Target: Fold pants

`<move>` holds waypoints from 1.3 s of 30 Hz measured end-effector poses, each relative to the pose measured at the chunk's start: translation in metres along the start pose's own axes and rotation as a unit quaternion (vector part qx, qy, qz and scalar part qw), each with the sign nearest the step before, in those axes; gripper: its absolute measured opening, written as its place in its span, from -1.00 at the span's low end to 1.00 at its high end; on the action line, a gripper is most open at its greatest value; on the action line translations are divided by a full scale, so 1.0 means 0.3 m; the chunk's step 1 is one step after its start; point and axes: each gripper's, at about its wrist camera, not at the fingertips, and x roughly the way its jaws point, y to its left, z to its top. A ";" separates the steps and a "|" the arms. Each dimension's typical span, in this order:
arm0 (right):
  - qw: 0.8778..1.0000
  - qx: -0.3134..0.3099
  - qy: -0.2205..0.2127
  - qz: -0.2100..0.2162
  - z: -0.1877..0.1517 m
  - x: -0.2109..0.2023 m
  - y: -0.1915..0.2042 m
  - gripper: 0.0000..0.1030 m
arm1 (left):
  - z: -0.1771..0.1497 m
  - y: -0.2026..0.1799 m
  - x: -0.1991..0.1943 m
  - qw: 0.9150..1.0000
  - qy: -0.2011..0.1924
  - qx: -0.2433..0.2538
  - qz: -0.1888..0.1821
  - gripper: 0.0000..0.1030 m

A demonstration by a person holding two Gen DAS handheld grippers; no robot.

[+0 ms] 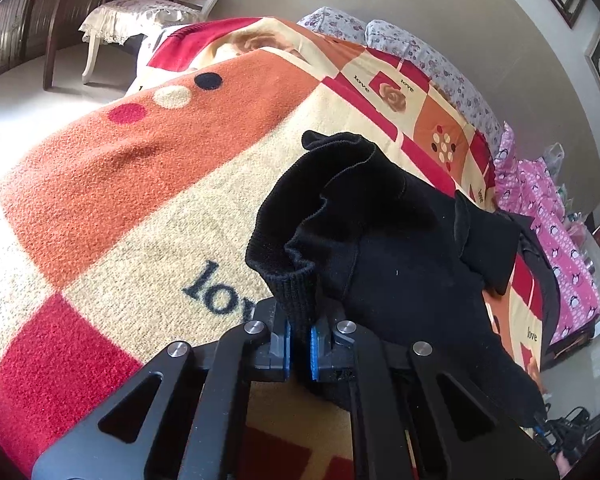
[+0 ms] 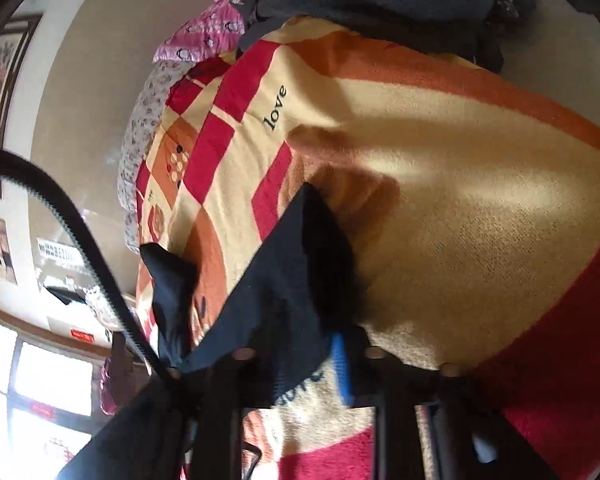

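Pants, black, lie bunched on the patterned blanket that covers the bed, toward its right side in the left wrist view. The left gripper is clenched on the ribbed waistband edge, which stands up between its blue pads. The right gripper pinches another fold of the dark cloth; that view is blurred. Wide bare blanket stretches away to the bed's far-left corner, while pink bedding crowds the right edge.
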 end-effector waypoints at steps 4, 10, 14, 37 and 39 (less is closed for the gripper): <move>0.999 -0.045 0.002 -0.003 0.000 -0.050 0.027 -0.93 | -0.014 -0.001 -0.101 1.000 -0.015 -0.011 -0.006 -0.92; 0.997 -0.040 0.065 0.018 -0.024 -0.123 0.007 -0.93 | -0.054 0.063 -0.270 0.999 -0.023 -0.022 -0.002 -0.93; 0.993 -0.025 0.112 0.024 -0.086 -0.109 -0.035 -0.93 | -0.078 0.146 -0.305 0.999 -0.016 -0.033 0.024 -0.92; 0.827 -0.543 0.113 0.088 -0.482 0.506 1.027 -0.16 | -0.037 -0.097 -0.018 0.995 0.005 0.096 0.038 -0.58; 0.824 -0.544 0.138 0.071 -0.514 0.647 1.062 -0.16 | -0.076 -0.086 -0.008 0.993 -0.019 0.108 0.036 -0.56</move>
